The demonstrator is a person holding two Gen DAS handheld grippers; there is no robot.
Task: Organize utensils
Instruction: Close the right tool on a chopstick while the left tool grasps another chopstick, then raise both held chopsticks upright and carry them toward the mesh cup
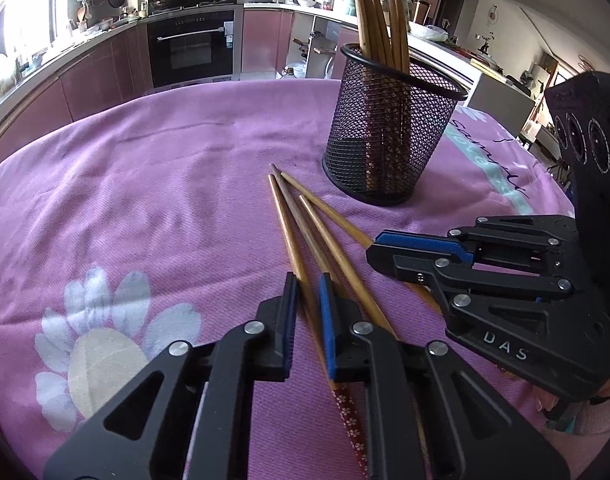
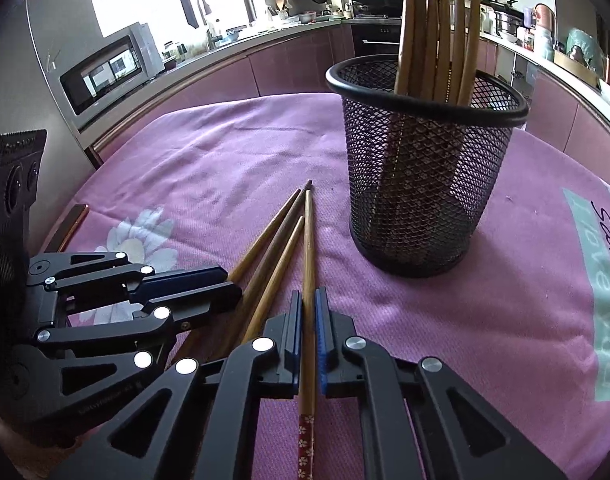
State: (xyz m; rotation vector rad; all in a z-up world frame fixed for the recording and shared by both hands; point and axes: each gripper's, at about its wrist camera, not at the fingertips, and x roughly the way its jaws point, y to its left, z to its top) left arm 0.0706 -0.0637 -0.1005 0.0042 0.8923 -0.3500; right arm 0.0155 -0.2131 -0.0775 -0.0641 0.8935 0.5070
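A black mesh cup (image 1: pixel 385 140) (image 2: pixel 425 184) stands on the pink cloth with several bamboo chopsticks (image 1: pixel 379 20) (image 2: pixel 437 20) upright in it. More chopsticks lie fanned on the cloth in front of it. My left gripper (image 1: pixel 308 278) (image 2: pixel 233 283) is shut on one chopstick (image 1: pixel 287 228), whose red flowered end (image 1: pixel 351 420) runs back under the fingers. My right gripper (image 2: pixel 308 293) (image 1: pixel 375 247) is shut on another chopstick (image 2: pixel 309 240) that points toward the cup. Two loose chopsticks (image 1: pixel 329 236) (image 2: pixel 277 264) lie between the grippers, which sit close side by side.
The pink cloth (image 1: pixel 145 180) (image 2: pixel 225 152) with a white flower print covers the whole table. Beyond its far edge run kitchen counters, a built-in oven (image 1: pixel 193 52) and a microwave (image 2: pixel 109 68). Printed lettering marks the cloth to the right of the cup (image 2: pixel 597 288).
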